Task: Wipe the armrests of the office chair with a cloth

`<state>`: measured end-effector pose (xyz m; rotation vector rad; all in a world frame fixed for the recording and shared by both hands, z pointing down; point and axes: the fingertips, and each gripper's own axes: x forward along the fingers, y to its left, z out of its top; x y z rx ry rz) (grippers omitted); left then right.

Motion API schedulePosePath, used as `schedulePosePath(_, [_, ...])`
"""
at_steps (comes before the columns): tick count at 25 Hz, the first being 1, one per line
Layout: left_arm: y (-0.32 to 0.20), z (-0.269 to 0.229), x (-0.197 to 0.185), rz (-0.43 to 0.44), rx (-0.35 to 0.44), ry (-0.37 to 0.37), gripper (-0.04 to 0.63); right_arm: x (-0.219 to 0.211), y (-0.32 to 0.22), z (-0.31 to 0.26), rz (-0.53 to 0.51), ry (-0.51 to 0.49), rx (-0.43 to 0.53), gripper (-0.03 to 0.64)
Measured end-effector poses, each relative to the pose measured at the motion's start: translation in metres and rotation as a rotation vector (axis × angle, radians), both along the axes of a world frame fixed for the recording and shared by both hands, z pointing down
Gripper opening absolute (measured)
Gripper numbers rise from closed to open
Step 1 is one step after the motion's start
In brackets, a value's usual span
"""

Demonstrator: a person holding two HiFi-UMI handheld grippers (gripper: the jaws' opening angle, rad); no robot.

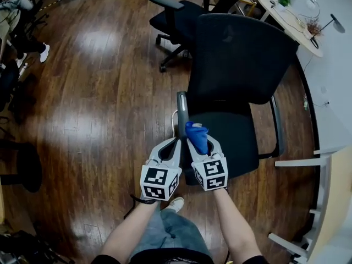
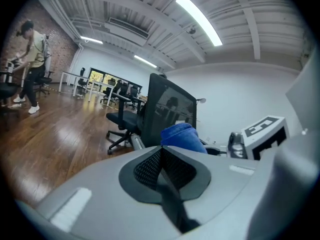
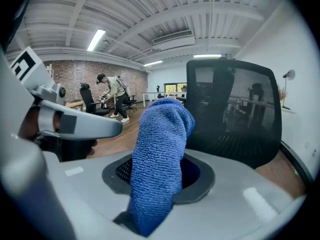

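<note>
A black mesh office chair (image 1: 236, 65) stands in front of me, its left armrest (image 1: 182, 111) running away from my grippers and its right armrest (image 1: 278, 126) on the far side. My right gripper (image 1: 197, 141) is shut on a blue cloth (image 1: 197, 136), which bulges up between its jaws (image 3: 162, 154). The cloth hangs just near the close end of the left armrest, above the seat edge. My left gripper (image 1: 175, 143) sits beside it, jaws shut with nothing between them. The blue cloth (image 2: 181, 136) shows past the left gripper.
A second black office chair (image 1: 181, 15) stands behind on the wooden floor. A white desk (image 1: 330, 65) runs along the right, with a round table (image 1: 286, 18) behind. A person (image 3: 116, 96) works at desks far off. My own legs and shoe (image 1: 175, 204) are below.
</note>
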<state>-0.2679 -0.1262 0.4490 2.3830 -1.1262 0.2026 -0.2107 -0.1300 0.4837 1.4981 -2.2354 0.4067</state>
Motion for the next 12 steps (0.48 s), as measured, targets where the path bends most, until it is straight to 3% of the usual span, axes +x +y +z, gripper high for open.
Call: schedulePosePath(12, [-0.075,0.009,0.028,0.182,-0.022,-0.095,0.003,0.045,-0.11,0.037,0.112,-0.024,-0.06,0.135])
